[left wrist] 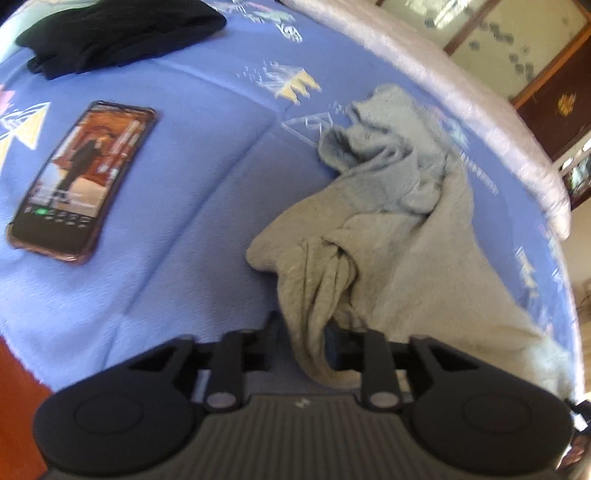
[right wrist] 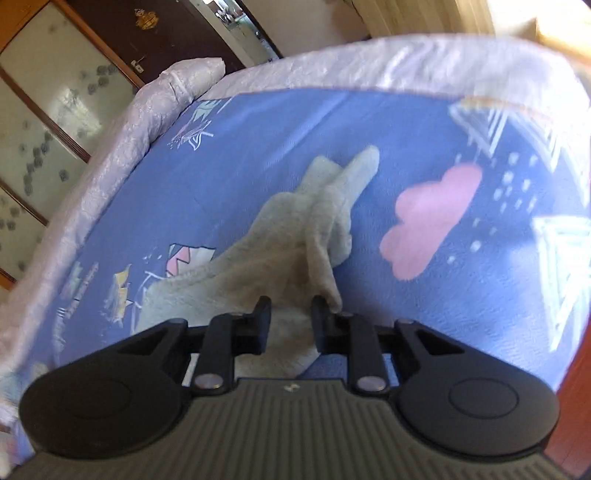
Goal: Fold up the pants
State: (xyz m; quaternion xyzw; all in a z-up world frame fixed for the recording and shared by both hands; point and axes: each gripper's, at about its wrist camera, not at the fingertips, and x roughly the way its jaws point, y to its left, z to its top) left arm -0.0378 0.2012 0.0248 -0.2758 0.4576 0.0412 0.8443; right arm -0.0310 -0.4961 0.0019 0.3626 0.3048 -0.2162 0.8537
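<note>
Left gripper (left wrist: 301,341) pinching a bunched fold of the grey pants (left wrist: 376,236), one fingertip hidden under cloth. Right gripper (right wrist: 290,319) clamped on another edge, blurred. Pants crumpled on the blue bed cover (left wrist: 177,155), right of the phone (left wrist: 79,177).

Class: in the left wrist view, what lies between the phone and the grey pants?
Only bare blue blanket separates the phone from the grey pants, as the left wrist view shows.

A phone (left wrist: 79,181) with a lit screen is seen at the left on a blue printed blanket (left wrist: 184,206). Dark clothing (left wrist: 118,35) is piled at upper left.
</note>
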